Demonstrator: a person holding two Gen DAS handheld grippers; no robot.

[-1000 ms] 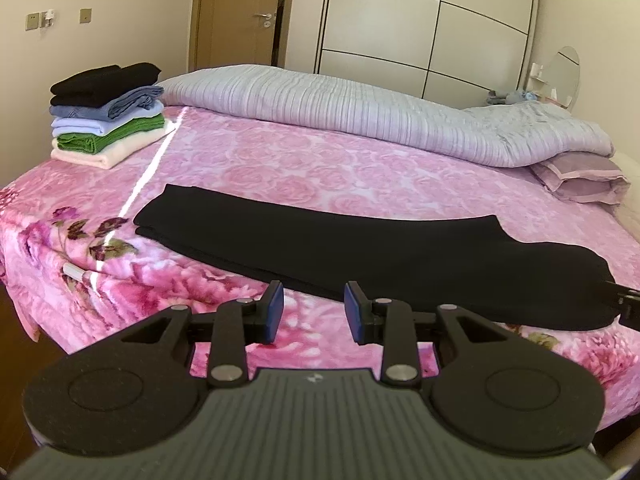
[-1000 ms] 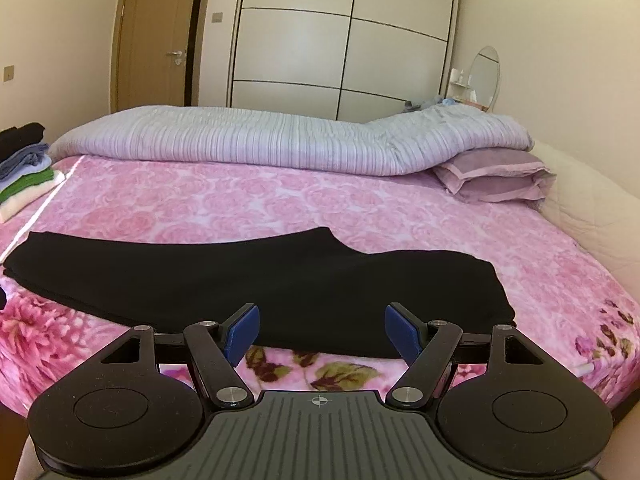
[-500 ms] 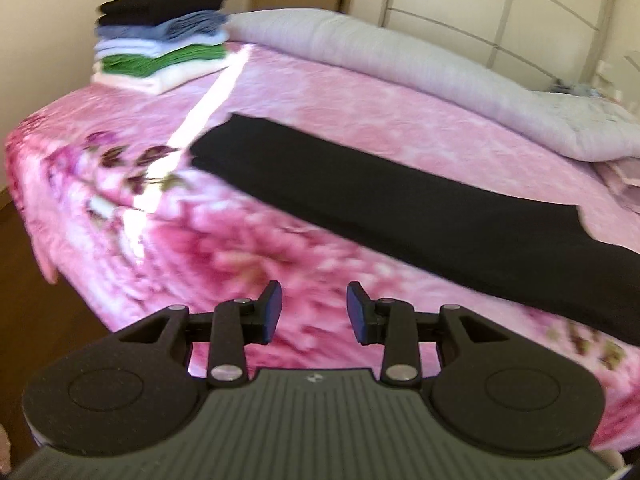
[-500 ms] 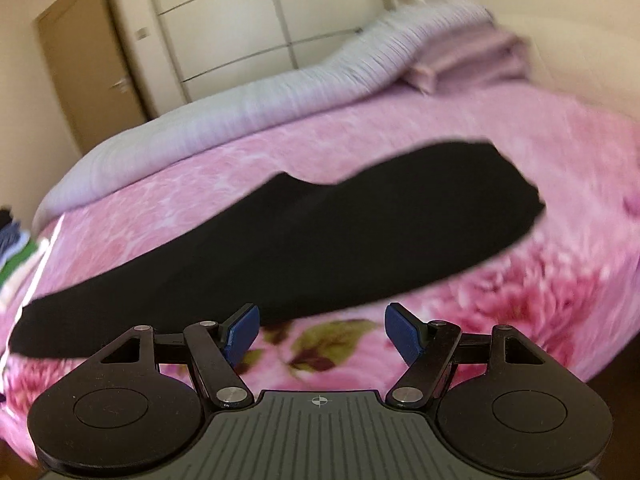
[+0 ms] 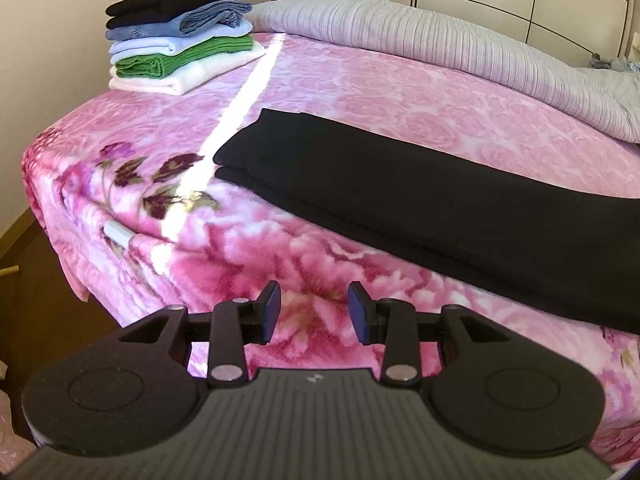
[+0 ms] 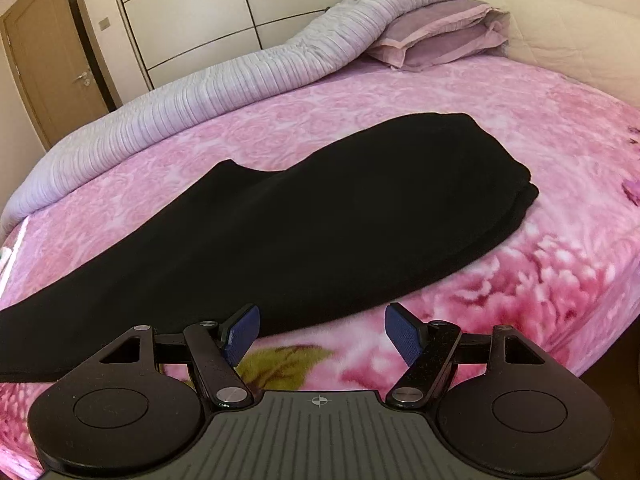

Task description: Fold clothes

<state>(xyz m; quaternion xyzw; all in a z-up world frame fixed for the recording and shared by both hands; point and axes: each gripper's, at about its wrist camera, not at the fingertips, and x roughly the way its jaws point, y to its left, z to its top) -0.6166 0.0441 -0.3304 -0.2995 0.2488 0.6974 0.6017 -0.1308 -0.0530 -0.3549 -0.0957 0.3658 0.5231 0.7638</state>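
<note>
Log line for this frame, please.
stage: pre-grasp | left gripper: open, empty | right gripper: open, empty | black garment: flat on pink bedspread | folded stack: far corner

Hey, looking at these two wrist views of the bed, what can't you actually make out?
- Black garment: in the left wrist view its far end is cut off by the right edge; in the right wrist view the right gripper hides part of its near edge.
- Folded stack: how many pieces it holds is unclear, since only the folded edges show.
- White tag on the bedspread: too small to read.
</note>
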